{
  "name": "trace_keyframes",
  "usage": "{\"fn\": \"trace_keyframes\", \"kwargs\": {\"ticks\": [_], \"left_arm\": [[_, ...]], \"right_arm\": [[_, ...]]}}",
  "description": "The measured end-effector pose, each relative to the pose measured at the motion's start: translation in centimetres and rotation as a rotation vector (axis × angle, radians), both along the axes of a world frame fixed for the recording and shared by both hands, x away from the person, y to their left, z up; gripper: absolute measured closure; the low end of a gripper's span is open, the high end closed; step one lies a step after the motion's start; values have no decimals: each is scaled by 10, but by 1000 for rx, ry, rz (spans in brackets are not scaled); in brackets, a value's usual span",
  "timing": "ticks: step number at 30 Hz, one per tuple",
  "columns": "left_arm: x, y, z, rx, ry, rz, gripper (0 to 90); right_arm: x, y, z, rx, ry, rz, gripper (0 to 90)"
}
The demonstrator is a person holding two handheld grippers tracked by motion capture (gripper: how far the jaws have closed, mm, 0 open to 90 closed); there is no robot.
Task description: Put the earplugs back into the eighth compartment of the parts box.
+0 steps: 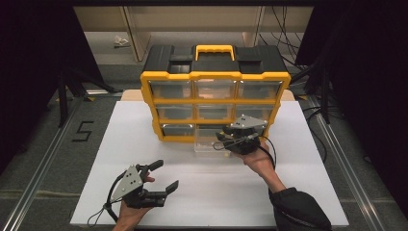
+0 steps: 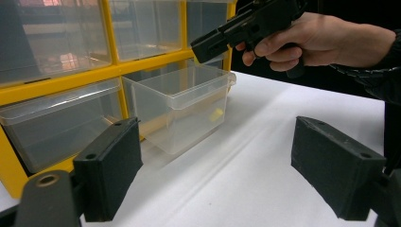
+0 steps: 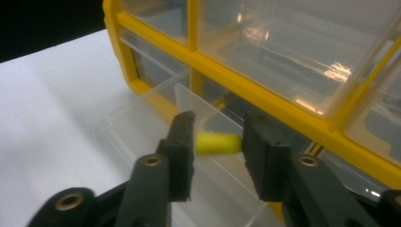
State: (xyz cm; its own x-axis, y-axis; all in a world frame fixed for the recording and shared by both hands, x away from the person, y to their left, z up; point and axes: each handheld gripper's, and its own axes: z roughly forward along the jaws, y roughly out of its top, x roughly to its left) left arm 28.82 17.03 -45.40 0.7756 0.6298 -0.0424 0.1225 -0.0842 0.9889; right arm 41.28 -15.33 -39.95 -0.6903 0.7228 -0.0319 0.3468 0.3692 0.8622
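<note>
Left gripper (image 1: 162,177), jaws wide & empty, sat near-left on white table (image 1: 120,139), while right gripper (image 3: 217,142) pinched small yellow foam-like plug (image 3: 218,143) endwise over pulled-out clear drawer (image 2: 182,106) of yellow organizer (image 1: 215,76); prob. light, squashy, so grip gently mid-body.

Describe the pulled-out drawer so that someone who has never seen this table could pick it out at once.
Start at the yellow and black organizer standing on the white table. Look along its bottom row, at the middle. There the clear drawer juts forward onto the table beneath the right hand-held gripper, while its neighbours sit pushed in.
</note>
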Motion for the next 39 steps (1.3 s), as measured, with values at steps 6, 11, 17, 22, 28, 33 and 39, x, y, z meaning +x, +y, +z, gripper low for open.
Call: {"fn": "trace_keyframes", "kwargs": {"ticks": [6, 11, 17, 22, 28, 33, 39], "left_arm": [[-1, 0, 0, -1, 0, 0, 166], [0, 0, 0, 0, 3, -2, 166], [0, 0, 0, -2, 3, 0, 166], [0, 1, 0, -3, 4, -1, 165], [0, 1, 0, -4, 3, 0, 165], [0, 1, 0, -4, 3, 2, 165], [-1, 1, 0, -3, 1, 2, 165]], "right_arm": [[0, -2, 3, 13, -7, -6, 480], [-3, -2, 7, 32, -28, -7, 417], [-11, -1, 11, 64, -41, 13, 390], [-24, 0, 16, 82, -60, 34, 365], [-38, -3, 21, 122, -80, 56, 356], [-48, -6, 22, 143, -88, 78, 357], [-62, -14, 20, 164, -105, 88, 357]]}}
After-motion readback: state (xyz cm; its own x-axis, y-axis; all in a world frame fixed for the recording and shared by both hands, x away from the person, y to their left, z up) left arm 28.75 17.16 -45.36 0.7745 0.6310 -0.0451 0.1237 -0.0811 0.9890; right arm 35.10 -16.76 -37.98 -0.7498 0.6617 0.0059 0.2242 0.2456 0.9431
